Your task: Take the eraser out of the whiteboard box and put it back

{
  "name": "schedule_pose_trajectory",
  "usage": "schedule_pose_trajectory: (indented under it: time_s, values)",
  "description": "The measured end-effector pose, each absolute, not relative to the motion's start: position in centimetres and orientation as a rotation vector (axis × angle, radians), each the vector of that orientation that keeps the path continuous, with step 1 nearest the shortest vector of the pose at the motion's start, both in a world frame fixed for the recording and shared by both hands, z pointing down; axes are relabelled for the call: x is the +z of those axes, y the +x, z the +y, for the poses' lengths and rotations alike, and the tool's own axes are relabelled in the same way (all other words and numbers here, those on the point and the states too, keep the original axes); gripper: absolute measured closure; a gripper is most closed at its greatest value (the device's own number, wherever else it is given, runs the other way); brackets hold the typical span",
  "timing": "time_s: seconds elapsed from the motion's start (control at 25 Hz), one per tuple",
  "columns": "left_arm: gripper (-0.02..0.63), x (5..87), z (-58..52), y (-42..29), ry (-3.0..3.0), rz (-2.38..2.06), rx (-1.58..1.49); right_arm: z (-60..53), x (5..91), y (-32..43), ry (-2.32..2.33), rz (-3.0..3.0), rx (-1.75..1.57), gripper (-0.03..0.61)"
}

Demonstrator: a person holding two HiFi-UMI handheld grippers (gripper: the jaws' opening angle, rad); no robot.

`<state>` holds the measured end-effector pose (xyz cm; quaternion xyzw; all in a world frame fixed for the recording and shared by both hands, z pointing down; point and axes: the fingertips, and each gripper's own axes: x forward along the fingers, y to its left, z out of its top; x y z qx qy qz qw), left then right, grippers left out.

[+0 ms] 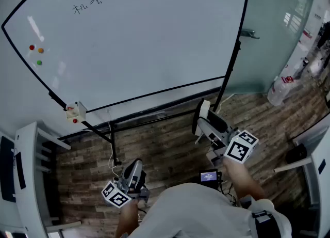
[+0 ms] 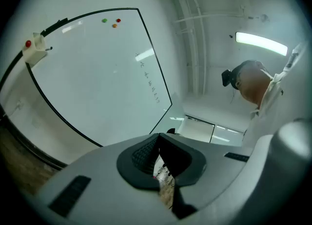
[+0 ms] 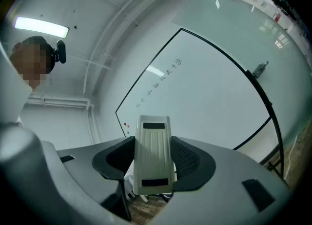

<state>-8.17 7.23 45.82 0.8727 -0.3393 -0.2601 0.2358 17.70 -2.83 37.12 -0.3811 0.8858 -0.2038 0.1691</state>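
My right gripper [image 3: 155, 163] is shut on the white ribbed eraser [image 3: 154, 153], which stands upright between its jaws. In the head view the same eraser [image 1: 202, 116] sticks up from the right gripper [image 1: 209, 124] below the whiteboard's lower right corner. The small white whiteboard box [image 1: 76, 111] hangs at the board's lower left corner, far from the eraser; it also shows in the left gripper view as a box [image 2: 35, 53] at top left. My left gripper [image 1: 135, 171] is low and shut with nothing in it, its jaws [image 2: 157, 156] touching.
The whiteboard [image 1: 134, 35] has handwriting along the top and coloured magnets [image 1: 36, 51] at left. A white shelf unit [image 1: 26, 175] stands at left, a glass wall with a handle [image 1: 250, 33] at right. Cables and a small screen [image 1: 209, 176] lie on the wood floor.
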Motion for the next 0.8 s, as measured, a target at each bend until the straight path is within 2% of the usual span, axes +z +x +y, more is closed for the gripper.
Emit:
schedule_pose_trajectory:
  time_s: [0.8]
  values:
    - [0.606,46.4,7.3,-12.0,2.347,-1.013,-0.722,-3.4,38.7,17.0,-1.205,2.443,-0.660,0.325]
